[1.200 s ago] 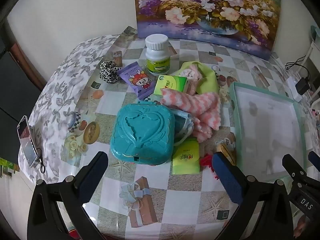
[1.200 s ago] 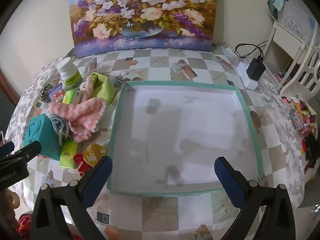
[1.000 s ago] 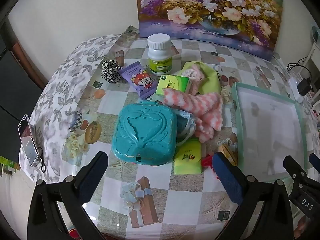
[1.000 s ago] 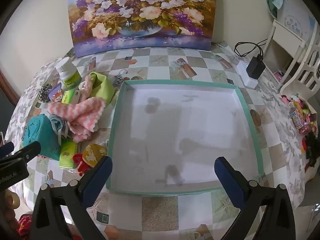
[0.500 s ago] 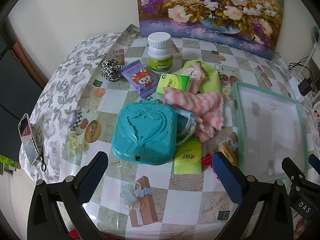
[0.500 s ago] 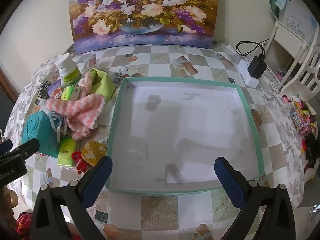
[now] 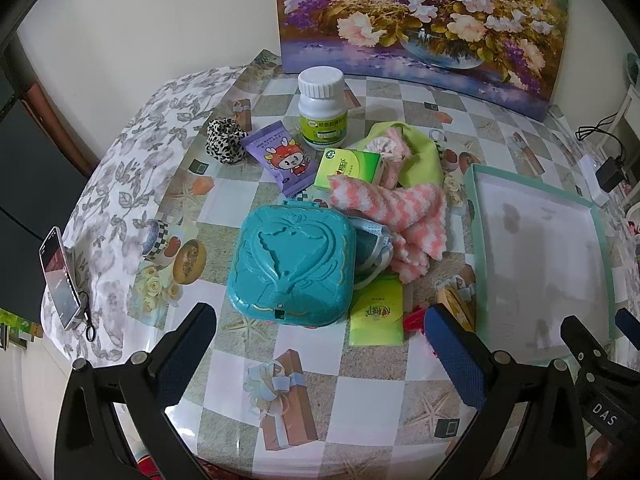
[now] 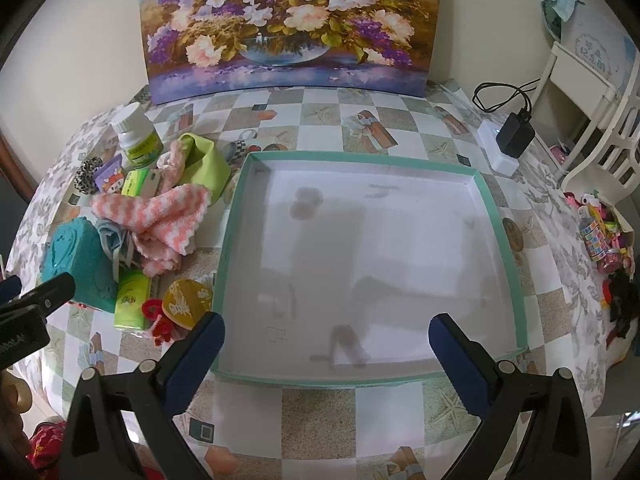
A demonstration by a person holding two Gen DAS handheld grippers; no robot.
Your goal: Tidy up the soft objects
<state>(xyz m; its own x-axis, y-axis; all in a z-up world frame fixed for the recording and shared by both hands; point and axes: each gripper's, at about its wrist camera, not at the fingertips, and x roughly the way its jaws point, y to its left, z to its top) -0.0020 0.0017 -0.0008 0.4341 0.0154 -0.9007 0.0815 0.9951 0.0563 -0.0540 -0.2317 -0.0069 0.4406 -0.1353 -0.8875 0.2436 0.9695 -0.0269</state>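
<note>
A pink-and-white fuzzy cloth (image 7: 400, 212) (image 8: 160, 216) lies in a pile left of a white tray with a teal rim (image 7: 476, 200) (image 8: 236, 216). Behind it lie a lime-green cloth (image 7: 416, 152) (image 8: 208, 164) with a small pink fluffy item (image 7: 394, 144), and a leopard scrunchie (image 7: 225, 141) (image 8: 86, 176). A blue face mask (image 7: 374, 246) lies by a teal plastic case (image 7: 292, 264) (image 8: 80, 264). My left gripper (image 7: 320, 344) is open above the table's near edge in front of the case. My right gripper (image 8: 326, 354) is open over the tray's near rim.
A white pill bottle (image 7: 322, 108), a purple wipes packet (image 7: 284, 158), a green box (image 7: 348, 166), a green tissue packet (image 7: 378, 310), a red clip (image 8: 158, 318) and a yellow round item (image 8: 186, 298) share the pile. A flower painting (image 8: 288, 24) stands behind. A phone (image 7: 58, 276) leans left.
Both grippers have shifted slightly; the view has barely changed. Nothing on the table has moved, and both stay open.
</note>
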